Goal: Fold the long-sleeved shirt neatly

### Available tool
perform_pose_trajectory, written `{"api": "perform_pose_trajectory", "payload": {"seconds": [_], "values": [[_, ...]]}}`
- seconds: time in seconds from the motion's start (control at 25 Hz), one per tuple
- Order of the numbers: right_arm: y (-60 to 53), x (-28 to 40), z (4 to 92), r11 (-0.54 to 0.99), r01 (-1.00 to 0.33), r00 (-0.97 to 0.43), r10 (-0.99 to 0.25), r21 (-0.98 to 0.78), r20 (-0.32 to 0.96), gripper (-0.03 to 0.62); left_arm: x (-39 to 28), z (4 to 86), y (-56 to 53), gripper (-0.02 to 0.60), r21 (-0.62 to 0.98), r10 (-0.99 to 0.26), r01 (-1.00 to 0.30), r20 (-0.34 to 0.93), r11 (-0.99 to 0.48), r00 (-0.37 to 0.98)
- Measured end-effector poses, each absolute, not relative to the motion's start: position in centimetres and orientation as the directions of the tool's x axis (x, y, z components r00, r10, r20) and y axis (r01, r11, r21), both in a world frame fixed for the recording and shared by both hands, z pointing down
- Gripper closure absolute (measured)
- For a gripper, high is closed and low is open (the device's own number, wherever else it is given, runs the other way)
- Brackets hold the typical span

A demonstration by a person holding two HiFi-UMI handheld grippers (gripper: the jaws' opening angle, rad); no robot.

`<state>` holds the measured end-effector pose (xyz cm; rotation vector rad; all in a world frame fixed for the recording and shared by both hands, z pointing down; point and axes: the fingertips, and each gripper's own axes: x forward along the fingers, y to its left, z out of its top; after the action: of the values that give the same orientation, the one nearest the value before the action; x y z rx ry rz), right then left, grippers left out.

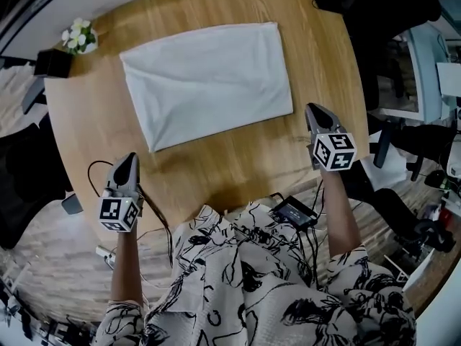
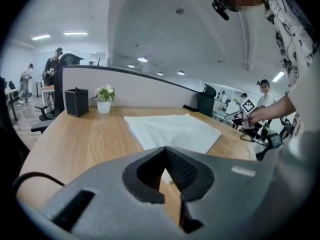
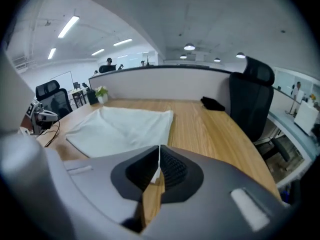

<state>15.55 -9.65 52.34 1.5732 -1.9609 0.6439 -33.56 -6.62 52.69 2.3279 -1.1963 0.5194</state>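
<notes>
Head view: shirt (image 1: 209, 81), a flat white rectangle, lies on the tabletop (image 1: 216, 171). Left gripper view: left hand-held gripper (image 2: 165, 153) pressed together, empty. Right gripper view: right hand-held gripper (image 3: 159, 153) likewise. Fabric judged soft, light, limp; pinch at corner edges

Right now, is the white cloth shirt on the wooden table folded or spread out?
Folded: the white cloth shirt lies as a flat rectangle, no sleeves sticking out.
</notes>
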Motion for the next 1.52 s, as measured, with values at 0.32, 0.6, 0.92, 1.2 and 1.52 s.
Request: {"api": "perform_pose_trajectory", "payload": {"seconds": [0.32, 0.6, 0.92, 1.2, 1.52], "values": [[-9.7, 14.6, 41.0, 0.233, -0.972, -0.196, -0.89, 0.041, 0.412, 0.588, -32.7, 43.4, -7.4, 0.575, 0.168, -0.829, -0.881, 0.298, -0.442, 0.473], [-7.7, 16.2, 33.5, 0.297, -0.954, -0.287, -0.94, 0.029, 0.184, 0.588, -31.8, 37.2, -4.9, 0.575, 0.064, -0.93, -0.955, 0.217, -0.29, 0.297], [-5.6, 19.1, 29.8, 0.294, -0.95, -0.285, -0.954, 0.102, 0.088, 0.588, -30.7, 31.5, -0.1, 0.575, -0.018, -0.967, -0.972, 0.101, -0.235, 0.232], [-3.0, 21.2, 28.4, 0.266, -0.962, -0.265, -0.964, 0.066, 0.017, 0.588, -29.5, 28.3, 2.5, 0.575, -0.048, -0.986, -0.986, 0.047, -0.16, 0.157], [1.6, 22.8, 26.3, 0.315, -0.948, -0.318, -0.946, 0.055, -0.066, 0.588, -28.9, 25.2, 8.4, 0.577, -0.076, -0.995, -0.992, -0.03, -0.097, 0.1]]}}
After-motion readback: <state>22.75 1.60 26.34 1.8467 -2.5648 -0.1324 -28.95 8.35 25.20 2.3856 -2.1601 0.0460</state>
